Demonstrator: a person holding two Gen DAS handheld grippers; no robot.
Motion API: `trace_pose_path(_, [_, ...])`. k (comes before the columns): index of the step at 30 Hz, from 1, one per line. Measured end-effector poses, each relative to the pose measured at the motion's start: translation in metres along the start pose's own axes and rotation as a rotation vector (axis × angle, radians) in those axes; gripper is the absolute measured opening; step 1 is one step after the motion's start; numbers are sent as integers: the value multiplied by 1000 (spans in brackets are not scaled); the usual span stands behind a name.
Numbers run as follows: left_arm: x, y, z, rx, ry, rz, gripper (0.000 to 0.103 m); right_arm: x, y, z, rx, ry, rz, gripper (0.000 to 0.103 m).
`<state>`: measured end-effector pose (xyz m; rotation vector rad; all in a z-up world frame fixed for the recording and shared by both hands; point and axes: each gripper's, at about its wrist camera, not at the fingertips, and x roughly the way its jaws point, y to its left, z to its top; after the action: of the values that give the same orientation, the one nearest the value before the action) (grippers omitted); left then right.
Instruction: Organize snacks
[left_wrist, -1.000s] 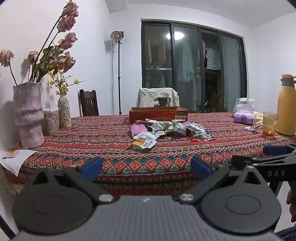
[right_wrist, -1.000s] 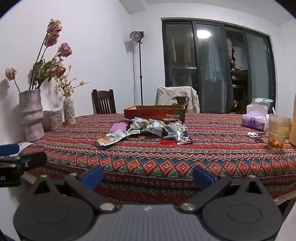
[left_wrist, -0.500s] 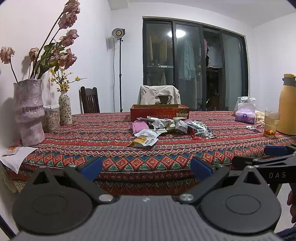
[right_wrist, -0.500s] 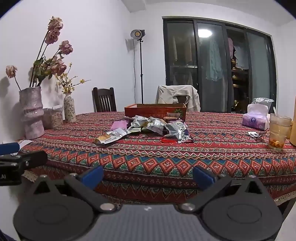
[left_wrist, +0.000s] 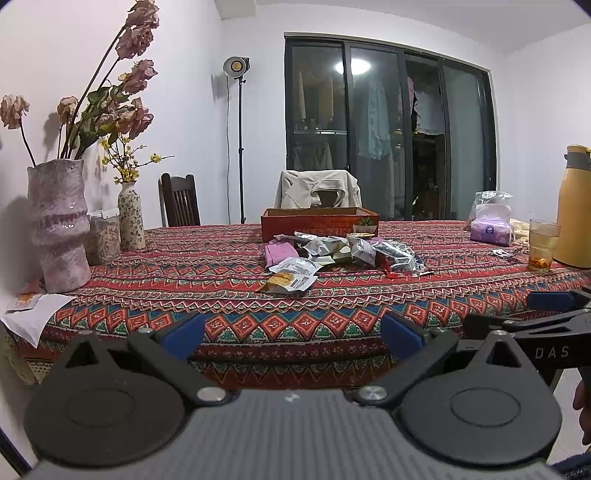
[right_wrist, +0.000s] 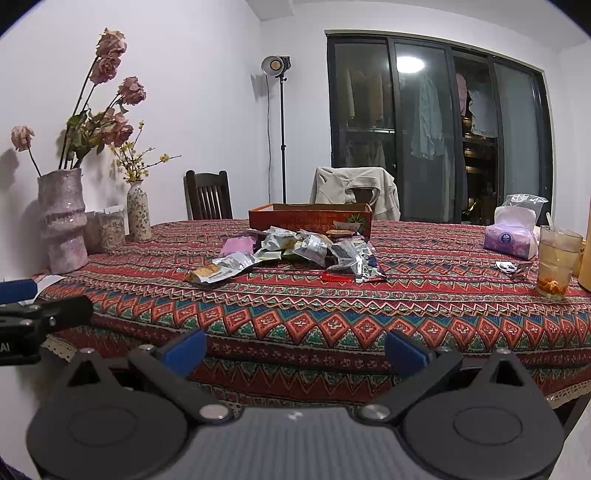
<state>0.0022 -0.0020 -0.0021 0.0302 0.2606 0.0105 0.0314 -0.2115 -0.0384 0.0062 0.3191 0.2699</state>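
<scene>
- Both views have risen slightly over the last second, so more of the worktop (left_wrist: 207, 273) surface shows; otherwise little has changed.
- The left hand-held gripper (left_wrist: 291, 334) and right hand-held gripper (right_wrist: 293, 349) are both released, empty, and short of the worktop's near edge.
- The snack packets (left_wrist: 332, 253) lie heaped mid-worktop, untouched, just in front of the red cardboard box (left_wrist: 319, 221).
- One packet (right_wrist: 218, 271) lies nearest, left of the heap.
- Judgement: sorting has not begun; this is the approach.

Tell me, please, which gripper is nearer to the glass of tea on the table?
Right. The right gripper hangs before the table edge with the glass of tea close on its right; the left gripper sits further left, beyond the right one.
</scene>
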Motion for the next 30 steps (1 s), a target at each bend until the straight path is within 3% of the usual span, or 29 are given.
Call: trace_pose_path(30, [4,3,3,-5,-3,6,103,-2,2,1,-27,-14,-11,103])
